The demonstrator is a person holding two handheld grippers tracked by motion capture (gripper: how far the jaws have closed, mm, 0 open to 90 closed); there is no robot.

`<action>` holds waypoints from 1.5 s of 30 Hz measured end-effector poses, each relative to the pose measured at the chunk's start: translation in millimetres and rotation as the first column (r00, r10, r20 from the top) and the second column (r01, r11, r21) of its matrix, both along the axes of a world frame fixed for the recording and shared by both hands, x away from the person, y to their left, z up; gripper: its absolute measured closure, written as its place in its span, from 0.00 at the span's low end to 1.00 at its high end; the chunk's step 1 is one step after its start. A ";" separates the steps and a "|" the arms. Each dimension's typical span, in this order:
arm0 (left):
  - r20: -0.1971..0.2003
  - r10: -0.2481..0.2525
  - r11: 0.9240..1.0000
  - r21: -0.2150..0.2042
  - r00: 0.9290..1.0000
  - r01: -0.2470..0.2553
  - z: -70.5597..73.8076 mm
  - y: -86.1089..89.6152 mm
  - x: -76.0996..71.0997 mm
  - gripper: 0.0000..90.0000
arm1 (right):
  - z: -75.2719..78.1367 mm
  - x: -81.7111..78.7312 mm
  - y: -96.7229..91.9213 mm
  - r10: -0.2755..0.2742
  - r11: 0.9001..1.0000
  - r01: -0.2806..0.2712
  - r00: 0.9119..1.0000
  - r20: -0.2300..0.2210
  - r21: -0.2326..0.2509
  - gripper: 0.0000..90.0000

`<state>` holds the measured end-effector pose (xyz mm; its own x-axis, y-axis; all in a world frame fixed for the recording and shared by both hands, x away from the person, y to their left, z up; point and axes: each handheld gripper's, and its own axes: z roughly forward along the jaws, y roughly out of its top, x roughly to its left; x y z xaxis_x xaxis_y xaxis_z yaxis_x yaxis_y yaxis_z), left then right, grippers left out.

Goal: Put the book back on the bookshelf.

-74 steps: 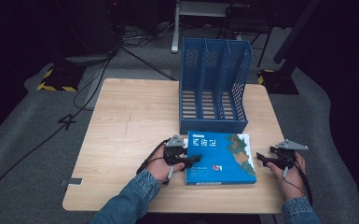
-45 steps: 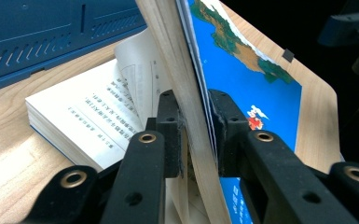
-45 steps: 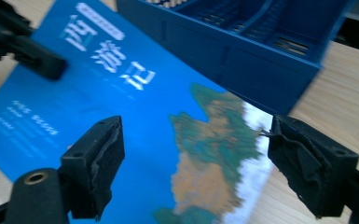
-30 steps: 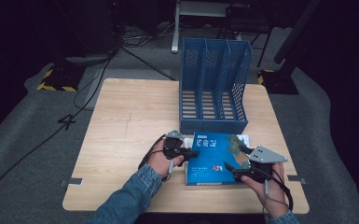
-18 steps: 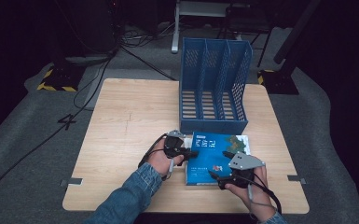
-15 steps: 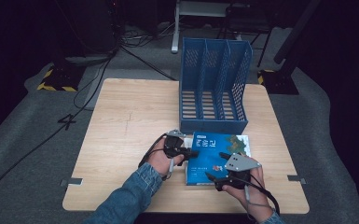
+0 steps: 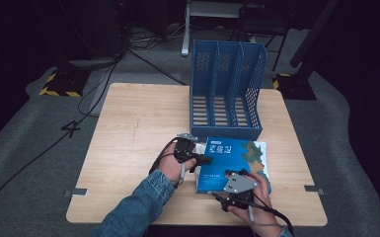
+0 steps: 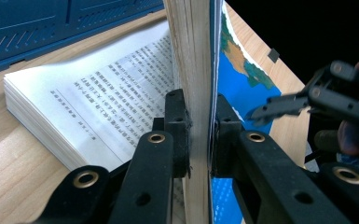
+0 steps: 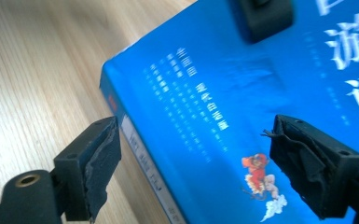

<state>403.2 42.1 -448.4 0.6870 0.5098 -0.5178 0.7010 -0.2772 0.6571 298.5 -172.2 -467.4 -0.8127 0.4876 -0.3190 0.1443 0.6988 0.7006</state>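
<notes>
From the high view, a light wooden table (image 7: 138, 128) carries a blue plastic three-slot file rack (image 7: 227, 91) standing upright at its far side. Just in front of the rack lies a thick blue-covered paperback book (image 7: 237, 163), flat on the tabletop near the front edge. The left gripper (image 7: 197, 159) comes in at the book's left edge, held by a hand in a denim sleeve (image 7: 138, 202). The right gripper (image 7: 234, 182), grey three-cornered plate on top, sits over the book's near edge, its cable trailing off the front of the table.

Over to the left gripper view: the left gripper (image 8: 200, 135) has its two black jaws closed tight on a lifted slab of the book (image 8: 193, 70), the blue cover and a wad of pages pinched between the pads and standing on edge. The remaining pages lie open and flat to the left, printed text showing, with the blue rack (image 8: 51, 28) behind. The right gripper (image 8: 307, 100) shows farther off, over the blue cover.

Now the right gripper view: the right gripper (image 9: 191, 154) hangs with its jaws spread wide and holding nothing. One padded jaw sits off the book's corner over bare table (image 9: 37, 74), the other over the blue cover (image 9: 205, 93), so the book's corner lies between them. White characters and a small cartoon figure are printed on the cover.
</notes>
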 end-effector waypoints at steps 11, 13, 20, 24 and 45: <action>-0.042 0.015 1.000 0.011 0.999 -0.014 -0.3 -2.9 3.1 0.88 | -22.4 -2.9 16.1 0.033 0.990 -0.018 0.994 0.104 -0.139 0.19; -0.042 0.018 1.000 0.009 0.999 -0.017 -2.5 -2.5 1.8 0.86 | -25.3 -2.7 17.1 0.033 0.989 -0.016 0.993 0.115 -0.148 0.18; -0.051 -0.016 0.997 0.081 0.999 0.020 -12.8 -5.5 -11.1 0.74 | -28.7 0.6 14.5 0.016 0.994 -0.002 0.992 0.127 -0.111 0.16; -0.058 -0.028 0.995 0.097 0.998 0.033 -13.3 -3.9 -12.5 0.85 | -28.5 0.5 14.1 0.018 0.994 -0.005 0.992 0.122 -0.108 0.14; -0.242 -0.082 0.991 -0.124 0.967 0.053 8.9 -6.0 0.2 0.91 | -19.4 -9.0 10.0 -0.010 0.997 0.029 0.965 0.261 -0.067 0.02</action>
<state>403.4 36.2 -439.5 0.5620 0.3935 -0.7275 0.8271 -0.2616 0.4975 289.5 -162.2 -486.9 -0.6874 0.4714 -0.5525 -0.0227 0.7464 0.6652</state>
